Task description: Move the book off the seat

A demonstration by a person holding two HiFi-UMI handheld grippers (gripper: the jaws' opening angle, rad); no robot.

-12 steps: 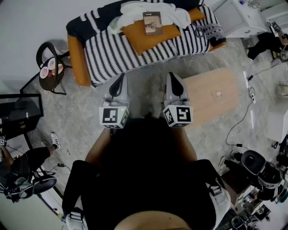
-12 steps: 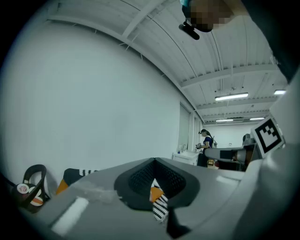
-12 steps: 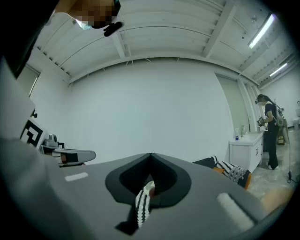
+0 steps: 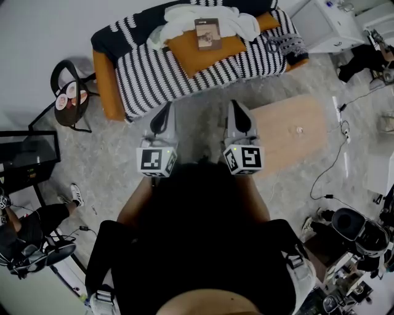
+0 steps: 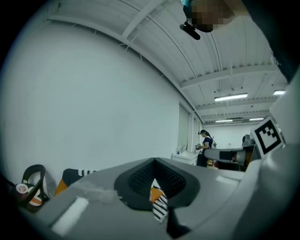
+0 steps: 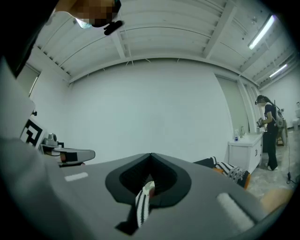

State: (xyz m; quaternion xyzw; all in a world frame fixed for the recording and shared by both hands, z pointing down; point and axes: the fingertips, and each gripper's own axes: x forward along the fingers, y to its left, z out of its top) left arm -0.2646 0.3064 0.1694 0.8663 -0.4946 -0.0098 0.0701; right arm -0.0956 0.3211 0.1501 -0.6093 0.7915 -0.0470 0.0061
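Holds the left gripper [image 4: 165, 109] and the right gripper [image 4: 236, 106] level, side by side and apart, forearms bent in front of the dark torso, marker cubes nearest the body; points both noses toward the sofa [image 4: 106, 80], short of its front edge; shows each pair of jaws pressed together with nothing pinched, only a sliver of the striped blanket [image 4: 184, 74] visible past the closed tips; finds the book [image 4: 208, 32] lying flat on the orange cushion [image 4: 184, 49] on the seat, well beyond both grippers and touched by neither, with a rumpled white cloth [image 4: 212, 15] just behind it; leaves a strip of bare speckled floor [image 4: 200, 117] between the gripper tips and the sofa front; has a low wooden table [image 4: 289, 132] just to the right of the right gripper, its near corner close beside that gripper; has a black chair [image 4: 71, 92] left of the sofa's orange arm, well apart from the left gripper; has a white cabinet [image 4: 326, 24] past the sofa's right end; offers open floor left of the left gripper; shows cables [image 4: 332, 166] trailing over the floor beyond the table.
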